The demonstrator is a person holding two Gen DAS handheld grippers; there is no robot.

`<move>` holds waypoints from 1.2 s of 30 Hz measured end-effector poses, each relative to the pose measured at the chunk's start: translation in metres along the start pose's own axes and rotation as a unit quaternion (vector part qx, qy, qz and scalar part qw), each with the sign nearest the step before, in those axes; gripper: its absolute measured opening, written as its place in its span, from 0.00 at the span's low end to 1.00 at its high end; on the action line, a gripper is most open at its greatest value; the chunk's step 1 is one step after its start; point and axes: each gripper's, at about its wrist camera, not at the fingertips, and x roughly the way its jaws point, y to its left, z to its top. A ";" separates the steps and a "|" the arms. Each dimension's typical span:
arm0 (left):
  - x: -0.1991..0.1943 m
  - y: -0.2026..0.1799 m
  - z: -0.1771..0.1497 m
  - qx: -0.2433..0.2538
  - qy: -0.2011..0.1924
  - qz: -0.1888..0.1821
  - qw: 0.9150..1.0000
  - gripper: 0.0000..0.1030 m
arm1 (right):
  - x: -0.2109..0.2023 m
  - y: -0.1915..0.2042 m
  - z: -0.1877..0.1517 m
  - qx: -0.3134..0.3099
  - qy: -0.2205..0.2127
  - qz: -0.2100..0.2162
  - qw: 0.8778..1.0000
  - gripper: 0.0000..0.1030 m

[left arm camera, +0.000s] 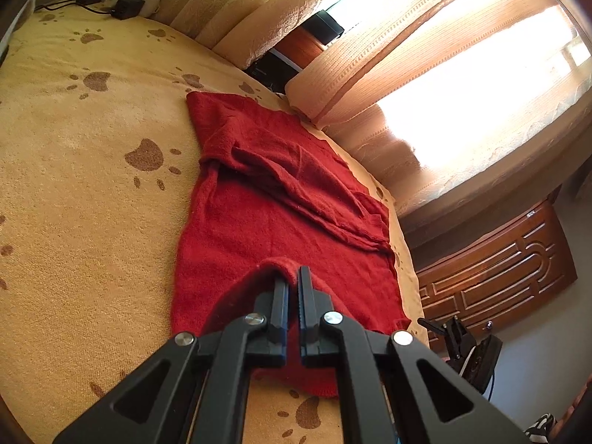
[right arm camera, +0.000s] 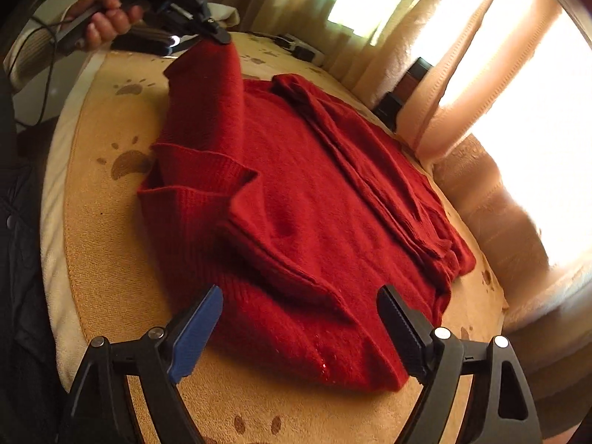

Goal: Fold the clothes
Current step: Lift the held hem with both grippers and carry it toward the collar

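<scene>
A red knit sweater (right arm camera: 314, 199) lies spread on a bed covered by a tan blanket with brown paw prints (right arm camera: 107, 259); one sleeve is folded across its body. My left gripper (left arm camera: 293, 277) is shut on a bunched piece of the red sweater (left arm camera: 259, 192) and holds that piece raised off the bed. From the right wrist view that same left gripper (right arm camera: 218, 37) shows at the far side, in a person's hand (right arm camera: 107, 18), with a flap of sweater hanging from it. My right gripper (right arm camera: 299, 303) stands wide open just above the sweater's near edge, its pads clear of the fabric.
Cream curtains (left arm camera: 407, 55) over a bright window run along the bed's far side. A power strip with plugs (left arm camera: 118, 0) lies at the bed's far corner. Dark boxes (left arm camera: 296, 51) sit between curtain and bed. A carved wooden door (left arm camera: 499, 270) stands beyond the bed.
</scene>
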 end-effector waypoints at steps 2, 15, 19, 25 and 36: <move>0.002 -0.002 0.000 0.002 0.002 0.001 1.000 0.05 | 0.012 0.004 0.007 -0.023 -0.007 0.015 1.000 0.85; 0.007 0.017 0.002 -0.024 0.010 0.021 0.999 0.06 | 0.073 -0.090 0.005 0.182 0.009 0.232 0.956 0.63; 0.008 0.016 0.002 -0.028 0.010 0.021 0.999 0.06 | 0.090 -0.072 0.015 0.151 0.020 0.237 0.959 0.30; -0.001 0.012 0.007 -0.048 0.001 -0.017 0.999 0.06 | 0.066 -0.070 0.020 0.184 0.007 0.185 0.965 0.09; -0.003 0.005 0.090 -0.095 -0.067 -0.098 0.988 0.06 | 0.019 -0.210 0.024 0.340 -0.120 -0.052 0.931 0.08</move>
